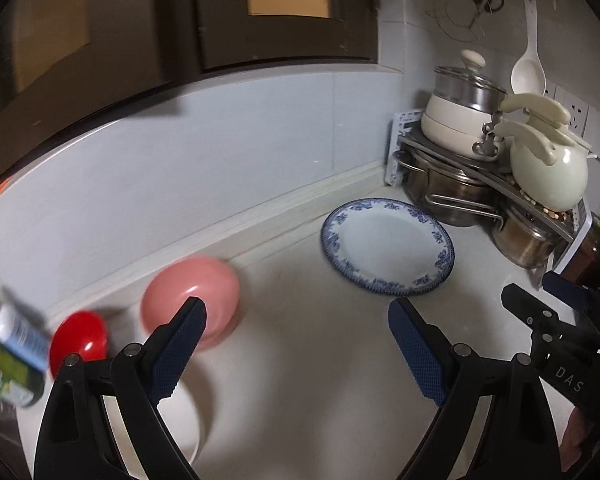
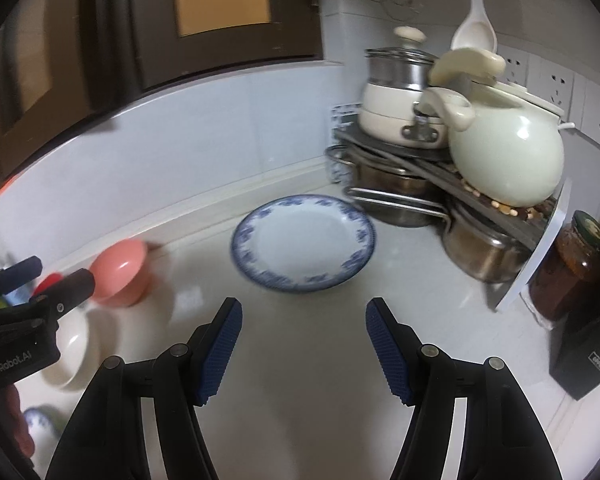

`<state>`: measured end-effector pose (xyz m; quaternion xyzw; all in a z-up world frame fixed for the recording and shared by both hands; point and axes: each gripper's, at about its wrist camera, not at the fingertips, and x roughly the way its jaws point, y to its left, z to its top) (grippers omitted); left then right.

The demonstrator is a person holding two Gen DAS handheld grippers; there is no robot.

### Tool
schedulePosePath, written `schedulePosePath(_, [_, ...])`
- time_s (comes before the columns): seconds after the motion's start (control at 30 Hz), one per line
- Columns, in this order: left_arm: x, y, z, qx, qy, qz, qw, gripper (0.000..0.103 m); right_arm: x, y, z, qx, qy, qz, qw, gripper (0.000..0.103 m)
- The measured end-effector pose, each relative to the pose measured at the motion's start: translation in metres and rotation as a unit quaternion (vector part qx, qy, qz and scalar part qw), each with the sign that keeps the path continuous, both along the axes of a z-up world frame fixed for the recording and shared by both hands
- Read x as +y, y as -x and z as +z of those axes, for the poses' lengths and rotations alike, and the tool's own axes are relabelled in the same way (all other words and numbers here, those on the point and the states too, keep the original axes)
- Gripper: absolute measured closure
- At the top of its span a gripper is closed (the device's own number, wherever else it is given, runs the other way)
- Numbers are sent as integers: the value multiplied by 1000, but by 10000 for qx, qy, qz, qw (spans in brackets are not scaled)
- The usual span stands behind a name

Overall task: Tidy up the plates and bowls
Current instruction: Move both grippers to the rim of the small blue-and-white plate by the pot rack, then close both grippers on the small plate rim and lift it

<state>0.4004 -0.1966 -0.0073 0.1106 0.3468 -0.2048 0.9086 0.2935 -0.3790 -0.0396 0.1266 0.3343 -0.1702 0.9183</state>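
Observation:
A white plate with a blue floral rim (image 1: 387, 246) (image 2: 304, 242) lies flat on the pale counter near the back corner. A pink bowl (image 1: 192, 292) (image 2: 120, 272) stands to its left by the backsplash, a red bowl (image 1: 80, 338) further left, and a white bowl (image 1: 182, 424) (image 2: 74, 354) nearer the front. My left gripper (image 1: 296, 316) (image 2: 58, 270) is open and empty, hovering over bare counter between the pink bowl and the plate. My right gripper (image 2: 304, 312) (image 1: 538, 288) is open and empty, just in front of the plate.
A corner rack (image 2: 432, 168) holds stacked steel pots, a cream pot with lid (image 1: 458, 120) and a pale green kettle-like pot (image 2: 508, 156). A jar (image 2: 568, 268) and a black box (image 2: 588, 356) stand at right. Bottles (image 1: 12, 352) stand at far left.

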Motion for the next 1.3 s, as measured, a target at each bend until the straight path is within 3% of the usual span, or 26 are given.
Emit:
schedulePosePath(0.37, [-58,-66,-31,406,127,-227,9988,10,-58,-53,-33,52,-347,-601,9976,38])
schedulePosePath(0.73, [-101,-124,-83,824,121,-66,9965,13,-111,-100,-75,108,-649,-1038,9924,38])
schedulePosePath(0.83, [-106,-140,-97,942,31,71,9955,19,-117,-113,-89,152,-724,-1088,9913,38])
schedulePosePath(0.97, [-113,-153,-111,953,-133,82,9953,22,-121,-127,-105,240,-756,-1071,9911,38])
schedulePosePath(1.2, [-127,-167,-125,1112,-72,-1,9938,23,-137,-141,-127,337,-1078,-1132,9871,38])
schedulePosePath(1.3, [-131,-171,-130,1177,-95,-26,9930,30,-140,-143,-133,345,-1188,-1161,9855,38])
